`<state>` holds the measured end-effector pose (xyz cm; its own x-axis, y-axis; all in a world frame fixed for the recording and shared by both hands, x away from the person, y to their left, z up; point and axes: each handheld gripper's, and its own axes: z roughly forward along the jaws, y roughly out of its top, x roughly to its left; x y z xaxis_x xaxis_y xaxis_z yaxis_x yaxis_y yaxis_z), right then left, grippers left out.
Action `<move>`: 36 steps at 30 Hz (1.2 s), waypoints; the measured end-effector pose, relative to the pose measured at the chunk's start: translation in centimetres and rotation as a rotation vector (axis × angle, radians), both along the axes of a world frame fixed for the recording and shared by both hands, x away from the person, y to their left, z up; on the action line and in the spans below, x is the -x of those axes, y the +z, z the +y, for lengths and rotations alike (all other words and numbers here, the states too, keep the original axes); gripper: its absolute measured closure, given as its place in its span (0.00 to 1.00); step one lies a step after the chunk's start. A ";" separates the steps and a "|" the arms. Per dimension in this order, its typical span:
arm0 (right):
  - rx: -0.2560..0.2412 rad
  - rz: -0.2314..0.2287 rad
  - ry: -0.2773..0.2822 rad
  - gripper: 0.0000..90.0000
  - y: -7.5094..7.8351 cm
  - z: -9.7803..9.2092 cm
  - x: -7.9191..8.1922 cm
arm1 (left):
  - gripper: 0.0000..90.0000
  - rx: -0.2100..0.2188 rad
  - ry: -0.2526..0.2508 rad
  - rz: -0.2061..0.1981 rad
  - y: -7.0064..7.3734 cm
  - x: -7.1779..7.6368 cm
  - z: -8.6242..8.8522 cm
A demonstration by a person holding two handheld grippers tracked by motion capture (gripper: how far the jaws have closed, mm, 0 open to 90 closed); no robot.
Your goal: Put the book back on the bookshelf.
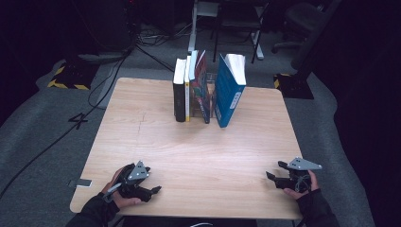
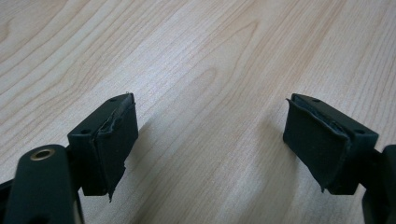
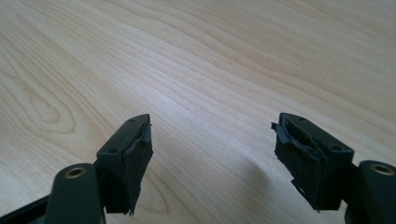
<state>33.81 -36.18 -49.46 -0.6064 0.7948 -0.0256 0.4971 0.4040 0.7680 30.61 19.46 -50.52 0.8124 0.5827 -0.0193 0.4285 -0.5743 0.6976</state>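
Several books stand upright in a row at the far middle of the wooden table (image 1: 189, 146): a black book (image 1: 179, 94), a thin yellow-spined one (image 1: 187, 97), a dark red-patterned one (image 1: 202, 92) and a larger blue book (image 1: 230, 90) leaning slightly. My left gripper (image 1: 152, 190) rests at the near left corner, held by a hand, jaws open over bare wood. My right gripper (image 1: 275, 171) sits at the near right edge, also open and empty. In the left gripper view the left gripper (image 2: 210, 140) has black pads wide apart; the right gripper (image 3: 212, 161) looks the same.
A clear bookend or holder (image 1: 211, 94) stands between the red and blue books. Beyond the table lie cables (image 1: 104, 90), a yellow-black marked base (image 1: 71, 75), desk legs (image 1: 193, 28) and an office chair (image 1: 302, 23) on grey carpet.
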 end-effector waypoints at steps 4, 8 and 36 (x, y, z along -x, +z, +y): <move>-0.034 0.026 -0.031 0.29 -0.7 -0.8 -0.1 | 0.20 0.000 0.001 0.000 0.0 0.0 0.0; -0.025 0.049 -0.053 0.29 -0.9 -0.9 -0.2 | 0.20 0.000 0.001 0.001 0.0 0.0 0.0; 0.005 0.039 -0.071 0.26 -1.0 -0.5 -0.2 | 0.19 0.001 -0.016 0.003 0.0 -0.4 -0.1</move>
<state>33.96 -36.67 -50.46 -0.5491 0.8357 -0.0066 0.5543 0.3701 0.7455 30.97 19.37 -50.54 0.8216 0.5696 -0.0225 0.4214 -0.5802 0.6970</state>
